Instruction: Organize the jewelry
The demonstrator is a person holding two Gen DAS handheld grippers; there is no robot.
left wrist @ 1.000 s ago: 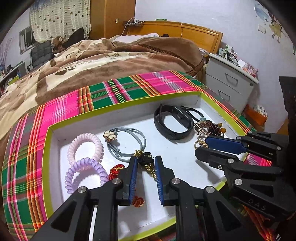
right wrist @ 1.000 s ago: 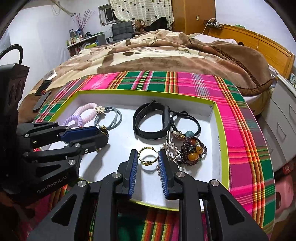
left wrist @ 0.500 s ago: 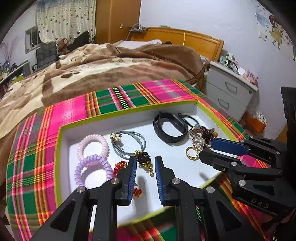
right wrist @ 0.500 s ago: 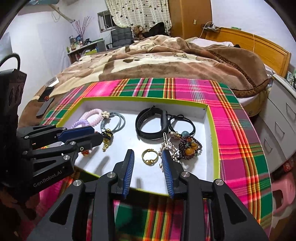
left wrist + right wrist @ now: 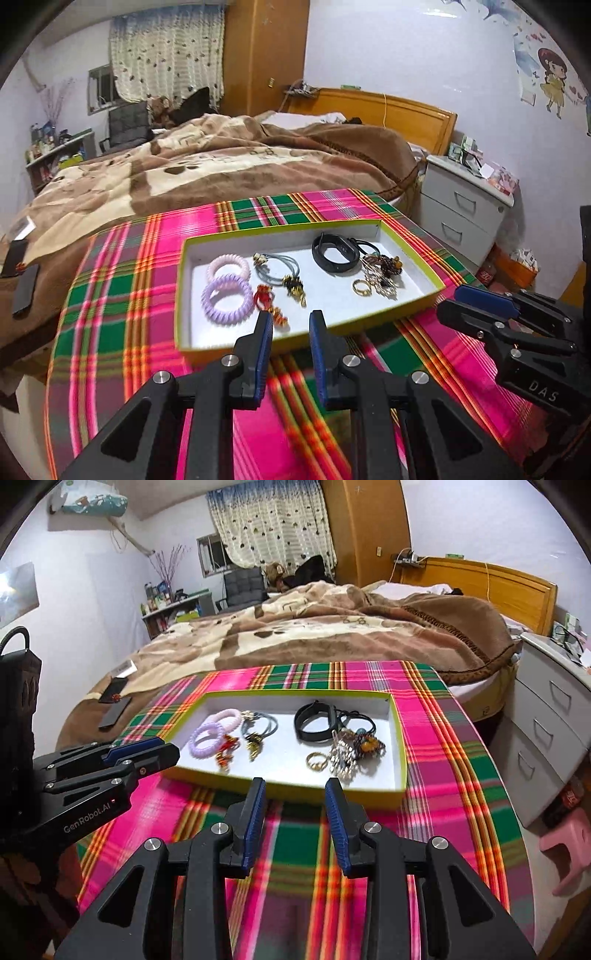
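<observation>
Both tools have pulled back from the tray since a second ago: then their tips hung over the jewelry, now they sit at the lower frame edge above the plaid-covered worktop. The left tool and right tool are each open and empty. From left to right, the coil hair ties, black band and gold ring lie in the tray mid-frame. This retreat suggests sorting is done or paused. The bead cluster is too tangled to separate.
</observation>
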